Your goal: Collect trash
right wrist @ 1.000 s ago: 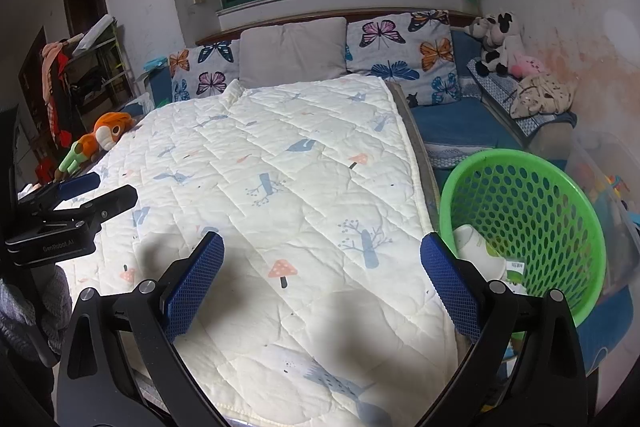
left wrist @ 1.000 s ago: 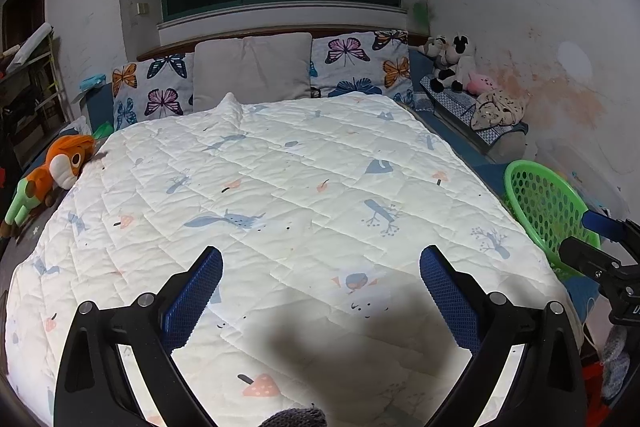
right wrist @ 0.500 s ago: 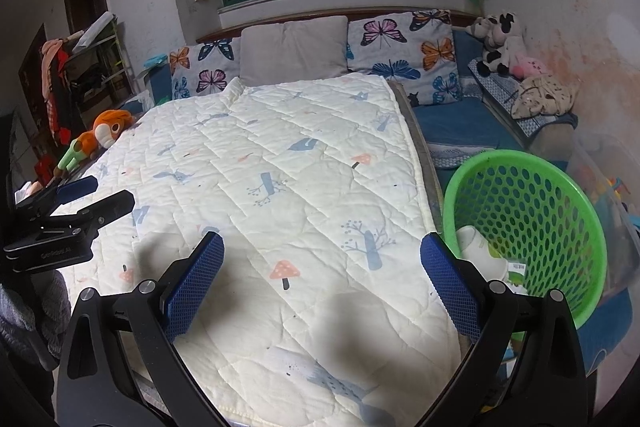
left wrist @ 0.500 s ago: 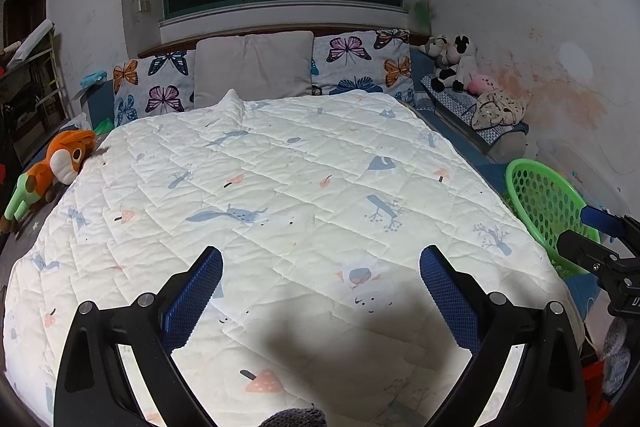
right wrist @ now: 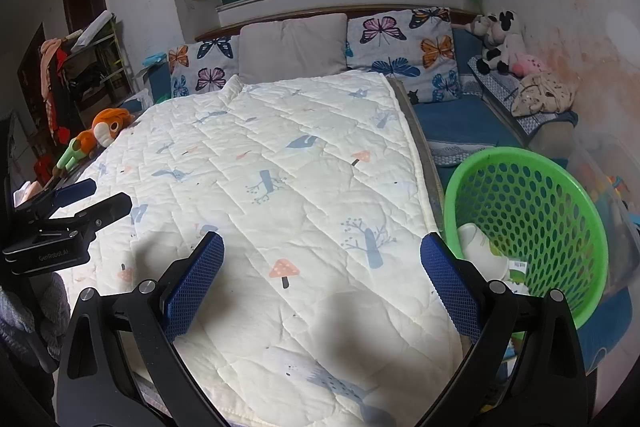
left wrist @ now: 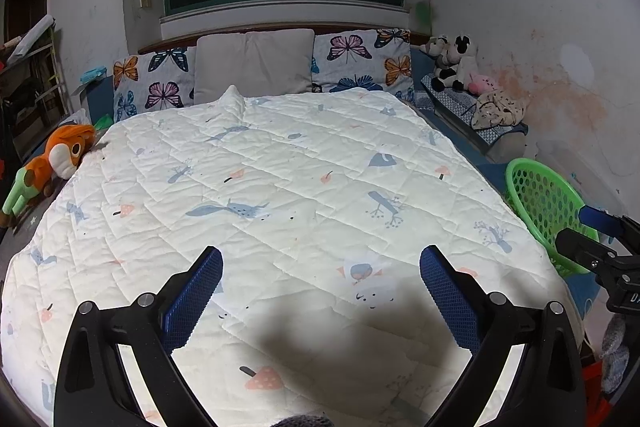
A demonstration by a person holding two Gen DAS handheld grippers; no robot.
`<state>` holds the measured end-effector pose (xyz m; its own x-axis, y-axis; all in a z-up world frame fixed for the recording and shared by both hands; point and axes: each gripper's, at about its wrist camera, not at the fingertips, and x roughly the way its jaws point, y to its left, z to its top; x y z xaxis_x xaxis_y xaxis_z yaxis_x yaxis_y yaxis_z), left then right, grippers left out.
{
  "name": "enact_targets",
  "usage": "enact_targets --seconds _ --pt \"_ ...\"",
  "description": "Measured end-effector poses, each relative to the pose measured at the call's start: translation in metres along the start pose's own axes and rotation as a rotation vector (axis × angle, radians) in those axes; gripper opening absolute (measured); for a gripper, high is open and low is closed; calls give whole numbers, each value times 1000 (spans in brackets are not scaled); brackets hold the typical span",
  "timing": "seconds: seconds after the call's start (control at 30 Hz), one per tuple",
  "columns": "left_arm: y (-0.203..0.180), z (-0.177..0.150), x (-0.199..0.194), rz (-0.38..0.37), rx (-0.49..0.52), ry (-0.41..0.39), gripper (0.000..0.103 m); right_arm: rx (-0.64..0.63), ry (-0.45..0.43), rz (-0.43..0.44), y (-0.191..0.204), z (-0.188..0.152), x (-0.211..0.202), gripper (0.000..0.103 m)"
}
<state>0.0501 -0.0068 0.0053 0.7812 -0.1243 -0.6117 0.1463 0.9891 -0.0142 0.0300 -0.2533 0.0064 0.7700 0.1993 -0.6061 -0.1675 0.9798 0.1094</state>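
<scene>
Cream quilted cloth bedspread (left wrist: 304,187): soft, matt, stitched in diamonds. Green perforated plastic basket (right wrist: 532,223): smooth, slightly glossy. Gripper fingers (left wrist: 196,297): matt black plastic, blue knurled rubbery pads, metal screws. Orange plush toy (left wrist: 60,153): fuzzy cloth.

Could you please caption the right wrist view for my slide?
Open right gripper over the quilt, beside a green basket holding trash.

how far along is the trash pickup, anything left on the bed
Looks nearly done. The green basket beside the bed already holds white and green litter. Nothing is in hand: the left gripper and right gripper are both open and empty above the quilt. No trash shows on the quilt, only its printed pattern; the floor around the bed is mostly out of view.
</scene>
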Motion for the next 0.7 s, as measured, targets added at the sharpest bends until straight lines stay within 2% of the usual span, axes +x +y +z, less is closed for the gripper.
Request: enact_targets --seconds 0.7 --pt "4 -3 3 7 -23 14 96 -6 14 16 7 -2 6 98"
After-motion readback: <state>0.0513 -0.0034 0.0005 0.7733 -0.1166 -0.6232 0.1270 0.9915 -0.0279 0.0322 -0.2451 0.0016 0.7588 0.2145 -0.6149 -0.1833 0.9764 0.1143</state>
